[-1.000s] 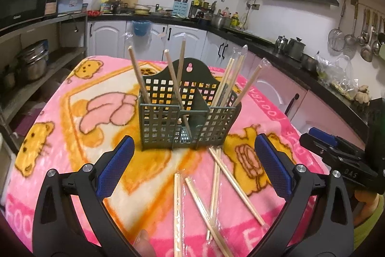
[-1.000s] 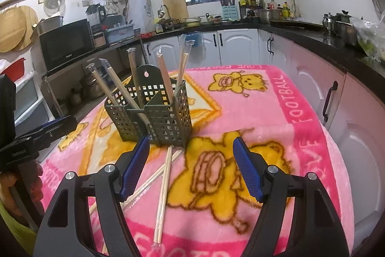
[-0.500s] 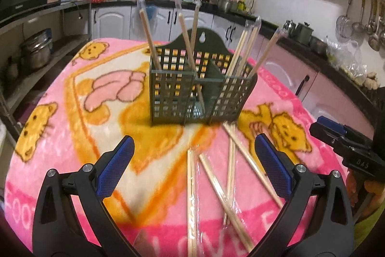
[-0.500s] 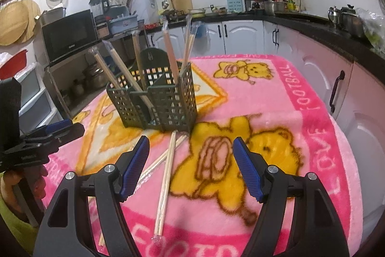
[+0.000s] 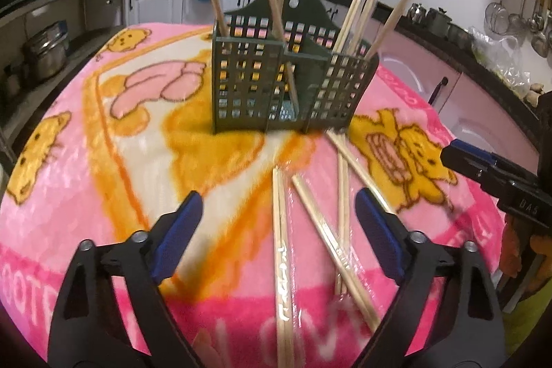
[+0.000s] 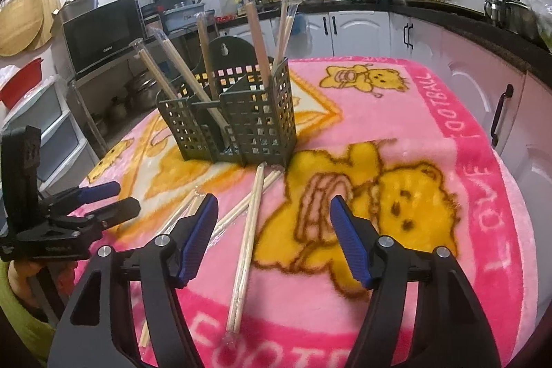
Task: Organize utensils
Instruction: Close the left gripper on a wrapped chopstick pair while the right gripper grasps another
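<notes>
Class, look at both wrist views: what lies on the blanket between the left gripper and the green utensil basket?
In the left wrist view, wrapped chopstick pairs lie on the pink blanket between the closing, empty left gripper and the basket. The right wrist view agrees.

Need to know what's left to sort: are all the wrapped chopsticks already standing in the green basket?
No: several wrapped chopsticks lie flat on the pink blanket in front of the green basket.

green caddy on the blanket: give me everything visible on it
The dark green plastic utensil caddy stands upright on the pink cartoon-bear blanket. Its walls are a square-holed grid; inner dividers split it into compartments, and a taller arched back panel carries a keyhole hanging slot. Several plastic-wrapped wooden chopstick pairs lean out of it at angles. More wrapped pairs lie on the blanket before it, some ends reaching its base. Neither gripper touches it.
</notes>
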`<action>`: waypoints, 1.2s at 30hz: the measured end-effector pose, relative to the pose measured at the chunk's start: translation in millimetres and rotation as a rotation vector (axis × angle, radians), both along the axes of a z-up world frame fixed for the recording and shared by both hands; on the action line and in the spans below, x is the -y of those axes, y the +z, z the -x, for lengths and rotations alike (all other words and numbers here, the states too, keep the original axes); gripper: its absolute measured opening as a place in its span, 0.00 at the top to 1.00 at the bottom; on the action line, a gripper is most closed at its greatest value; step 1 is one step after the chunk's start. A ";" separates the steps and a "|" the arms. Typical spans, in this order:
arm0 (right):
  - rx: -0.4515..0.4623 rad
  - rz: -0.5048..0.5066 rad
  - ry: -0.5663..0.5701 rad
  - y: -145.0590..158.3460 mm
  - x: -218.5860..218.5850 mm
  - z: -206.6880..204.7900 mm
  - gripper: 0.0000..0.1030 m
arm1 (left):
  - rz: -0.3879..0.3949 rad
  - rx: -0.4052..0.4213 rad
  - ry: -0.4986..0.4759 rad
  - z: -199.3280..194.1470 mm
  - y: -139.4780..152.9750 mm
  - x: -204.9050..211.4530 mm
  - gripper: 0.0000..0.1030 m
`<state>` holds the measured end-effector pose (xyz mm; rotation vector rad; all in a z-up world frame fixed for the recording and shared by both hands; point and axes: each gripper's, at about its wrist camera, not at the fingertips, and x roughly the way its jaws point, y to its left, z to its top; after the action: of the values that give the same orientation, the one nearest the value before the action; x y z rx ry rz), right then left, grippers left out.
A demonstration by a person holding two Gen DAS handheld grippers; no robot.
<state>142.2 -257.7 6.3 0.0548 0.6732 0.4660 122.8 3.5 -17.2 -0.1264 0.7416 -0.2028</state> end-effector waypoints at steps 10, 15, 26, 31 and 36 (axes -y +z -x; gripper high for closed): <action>-0.032 0.024 0.031 -7.8 -14.9 -7.8 0.54 | 0.029 -0.080 -0.026 -7.6 -21.2 -1.7 0.60; -0.055 0.056 0.060 -13.0 -30.7 -19.8 0.60 | 0.021 -0.116 -0.045 -16.6 -28.1 3.0 0.62; -0.088 0.169 0.097 -25.8 -70.5 -63.2 0.68 | -0.033 -0.174 -0.057 -41.8 -35.3 2.9 0.69; -0.098 0.222 0.106 -34.9 -87.0 -80.0 0.71 | -0.040 -0.190 -0.064 -53.6 -37.1 4.7 0.71; -0.121 0.272 0.095 -48.8 -97.3 -92.5 0.72 | -0.029 -0.215 -0.068 -68.0 -37.2 2.0 0.74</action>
<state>234.7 -160.4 -42.6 -0.2085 0.8555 0.4613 190.8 1.4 -54.4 -0.0962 0.9636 -0.2459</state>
